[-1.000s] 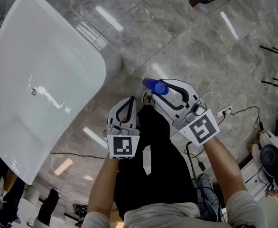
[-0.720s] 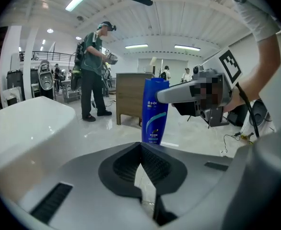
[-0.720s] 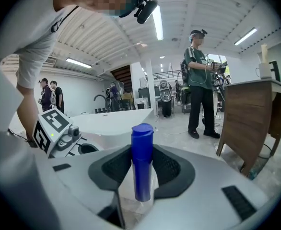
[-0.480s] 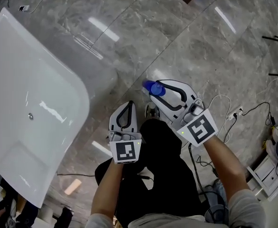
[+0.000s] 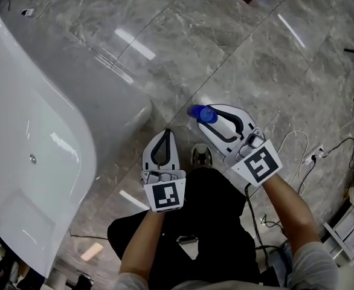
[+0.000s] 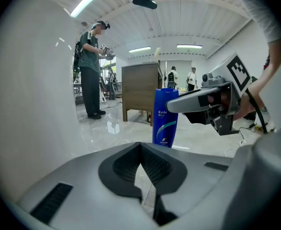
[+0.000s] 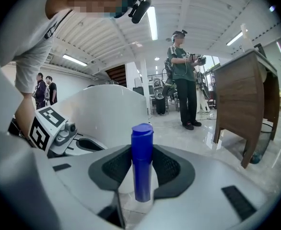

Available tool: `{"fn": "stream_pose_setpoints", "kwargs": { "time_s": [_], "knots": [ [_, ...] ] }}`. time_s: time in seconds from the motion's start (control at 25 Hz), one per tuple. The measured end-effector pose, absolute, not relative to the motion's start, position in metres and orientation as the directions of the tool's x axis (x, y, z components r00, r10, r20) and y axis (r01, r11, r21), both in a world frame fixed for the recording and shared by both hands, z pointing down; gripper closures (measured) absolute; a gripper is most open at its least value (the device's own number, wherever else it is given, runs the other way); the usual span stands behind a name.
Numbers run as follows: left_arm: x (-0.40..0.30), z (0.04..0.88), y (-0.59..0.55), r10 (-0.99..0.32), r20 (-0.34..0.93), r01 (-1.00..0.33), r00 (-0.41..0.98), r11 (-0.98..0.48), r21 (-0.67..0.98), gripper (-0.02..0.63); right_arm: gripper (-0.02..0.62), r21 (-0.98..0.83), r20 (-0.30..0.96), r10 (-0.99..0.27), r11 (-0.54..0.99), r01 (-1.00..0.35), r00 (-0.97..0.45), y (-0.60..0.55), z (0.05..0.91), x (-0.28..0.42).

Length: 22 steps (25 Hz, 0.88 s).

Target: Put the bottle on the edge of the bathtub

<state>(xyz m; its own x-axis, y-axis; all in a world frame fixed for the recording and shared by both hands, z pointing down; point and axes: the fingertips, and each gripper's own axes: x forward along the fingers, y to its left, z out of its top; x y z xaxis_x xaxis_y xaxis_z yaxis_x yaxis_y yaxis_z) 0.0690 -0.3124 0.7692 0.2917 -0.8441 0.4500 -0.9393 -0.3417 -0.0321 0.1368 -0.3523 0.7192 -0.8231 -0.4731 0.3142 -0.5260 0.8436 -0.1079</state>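
Jaws of our right gripper [image 5: 207, 115] clamp the blue bottle [image 7: 142, 171] upright, high on its body under the cap, over the floor just beside the bathtub [image 5: 56, 113]. Left gripper [image 6: 140, 150]: jaws pressed together, nothing in them. We judge the bottle smooth, stiff plastic, probably slippery and bottom-heavy, so a firm, square hold suits it.

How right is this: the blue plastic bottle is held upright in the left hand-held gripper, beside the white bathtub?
Wrong hand: the blue plastic bottle is held upright in the right hand-held gripper, beside the white bathtub, as the right gripper view shows. The left hand-held gripper is shut and empty.
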Motion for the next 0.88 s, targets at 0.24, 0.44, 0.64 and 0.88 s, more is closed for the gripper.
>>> {"fn": "stream_pose_setpoints", "kwargs": {
  "time_s": [0.24, 0.44, 0.64, 0.88],
  "knots": [
    [0.059, 0.830, -0.319, -0.857, 0.435, -0.937, 0.278, -0.341, -0.073, 0.595, 0.453, -0.090, 0.260, -0.481, 0.851, -0.517, -0.838, -0.365, 0.777, 0.119],
    [0.057, 0.856, -0.327, -0.883, 0.402, -0.959, 0.244, -0.281, -0.035, 0.595, 0.453, -0.050, 0.264, -0.460, 0.871, -0.489, -0.848, -0.366, 0.813, 0.112],
    [0.054, 0.885, -0.332, -0.897, 0.389, -0.970, 0.210, -0.242, -0.036, 0.595, 0.453, -0.052, 0.216, -0.491, 0.857, -0.512, -0.844, -0.370, 0.837, 0.106],
    [0.047, 0.904, -0.329, -0.905, 0.382, -0.978, 0.186, -0.207, -0.014, 0.595, 0.453, -0.052, 0.269, -0.490, 0.852, -0.520, -0.829, -0.377, 0.872, 0.091]
  ]
}}
